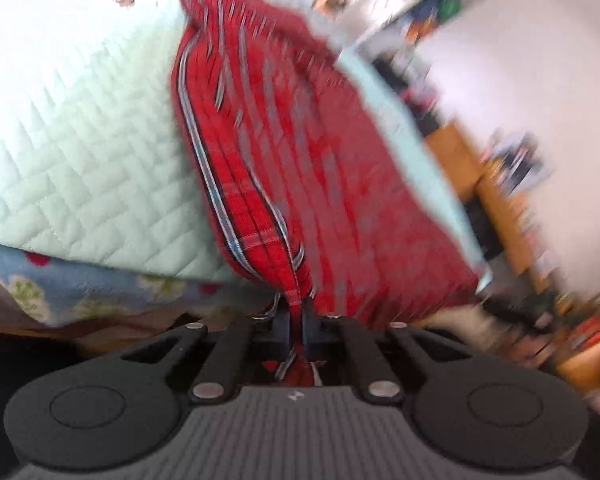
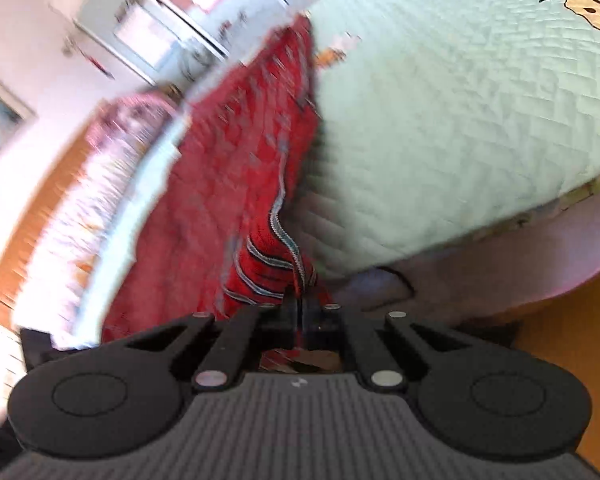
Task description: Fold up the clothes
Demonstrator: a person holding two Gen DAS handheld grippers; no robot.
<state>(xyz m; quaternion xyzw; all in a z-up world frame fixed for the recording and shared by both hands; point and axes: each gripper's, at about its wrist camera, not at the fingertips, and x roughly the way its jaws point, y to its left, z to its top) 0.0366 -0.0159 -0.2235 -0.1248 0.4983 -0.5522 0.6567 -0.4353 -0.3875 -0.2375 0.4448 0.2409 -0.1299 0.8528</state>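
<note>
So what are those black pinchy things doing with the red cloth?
A person is folding clothes with two hand-held tongs. The left tongs are shut on one bunched edge of the red striped cloth, and the right tongs are shut on another edge of it. The cloth stretches away from both over the pale green quilted bed cover. Both pictures are blurry, so how far the fold has got is unclear.

Two matching black grippers, one per wrist view.
The left gripper (image 1: 298, 312) has a ribbed grey housing with a small white mark at its top edge; either side of that mark sit round black discs, and black link arms with silver rivets run forward to two dark fingers. The right gripper (image 2: 300, 308) shows the same: ribbed grey housing, white mark, flanking discs, riveted links.
</note>
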